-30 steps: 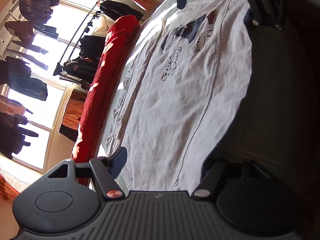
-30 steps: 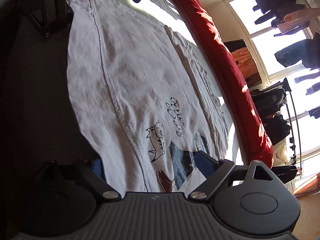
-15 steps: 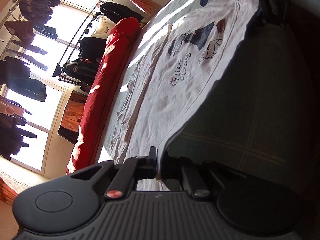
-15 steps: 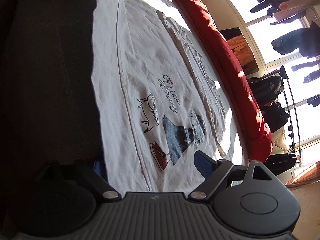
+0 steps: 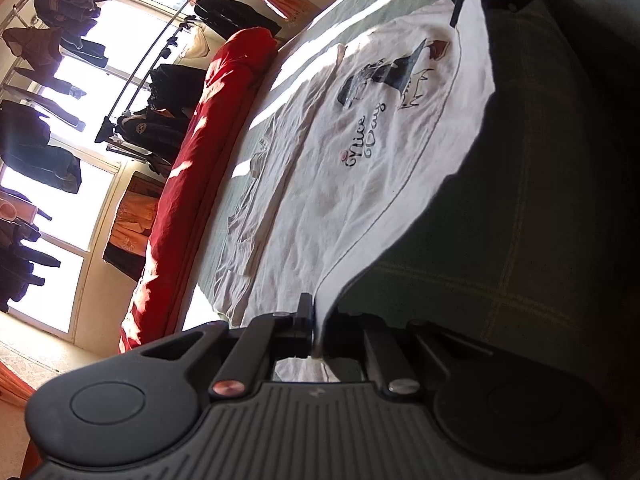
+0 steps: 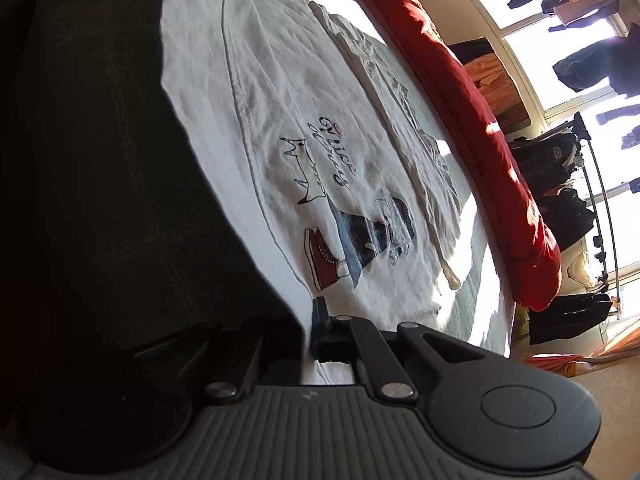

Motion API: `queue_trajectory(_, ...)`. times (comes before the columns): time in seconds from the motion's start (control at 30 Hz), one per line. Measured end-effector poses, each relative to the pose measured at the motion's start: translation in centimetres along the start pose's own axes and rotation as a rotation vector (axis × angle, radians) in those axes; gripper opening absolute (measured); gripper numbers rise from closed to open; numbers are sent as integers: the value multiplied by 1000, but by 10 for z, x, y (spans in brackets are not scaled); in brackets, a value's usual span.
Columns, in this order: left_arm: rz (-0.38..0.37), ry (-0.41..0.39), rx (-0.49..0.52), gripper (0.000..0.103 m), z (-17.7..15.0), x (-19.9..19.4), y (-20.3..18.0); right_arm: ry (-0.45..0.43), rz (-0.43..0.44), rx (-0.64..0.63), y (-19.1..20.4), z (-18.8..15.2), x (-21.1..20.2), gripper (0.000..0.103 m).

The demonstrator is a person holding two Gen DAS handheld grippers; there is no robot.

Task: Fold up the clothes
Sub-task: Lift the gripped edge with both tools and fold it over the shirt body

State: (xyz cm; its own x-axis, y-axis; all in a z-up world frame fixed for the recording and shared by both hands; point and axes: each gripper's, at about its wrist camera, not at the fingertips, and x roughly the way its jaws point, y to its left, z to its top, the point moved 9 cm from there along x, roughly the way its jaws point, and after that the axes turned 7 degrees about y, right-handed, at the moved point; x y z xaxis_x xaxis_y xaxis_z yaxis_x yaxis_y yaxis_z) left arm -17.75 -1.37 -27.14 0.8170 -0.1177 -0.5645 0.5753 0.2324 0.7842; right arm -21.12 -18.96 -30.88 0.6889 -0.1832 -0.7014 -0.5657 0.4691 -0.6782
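A white T-shirt with a printed cartoon and lettering lies spread on a green checked bed cover. My left gripper is shut on the shirt's near edge, which rises off the bed into the jaws. In the same view my right gripper shows at the far top, pinching the other end of that edge. From the right wrist, the shirt runs away from me and my right gripper is shut on its edge. The far sleeve side is folded in as a strip.
A long red bolster lies along the far side of the bed. Behind it stand bright windows, a clothes rail with dark garments and orange curtains. The green cover beside the shirt lies in shadow.
Both grippers went from open to shut on the shirt's near edge, the left first, then the right. The edge is now lifted off the bed cover.
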Motion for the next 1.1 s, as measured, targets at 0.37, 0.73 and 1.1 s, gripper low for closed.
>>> queue_trajectory(0.37,19,1,27,3,13,8,24,-51,-34,70,-58,10,-19,3)
queue_trajectory(0.73,66,-7,15,3,35,35,66,-69,-89,77,-110,29,1,3)
queue_trajectory(1.1,98,-7,-9,4,55,83,107,-87,-140,101,-161,55,41,3)
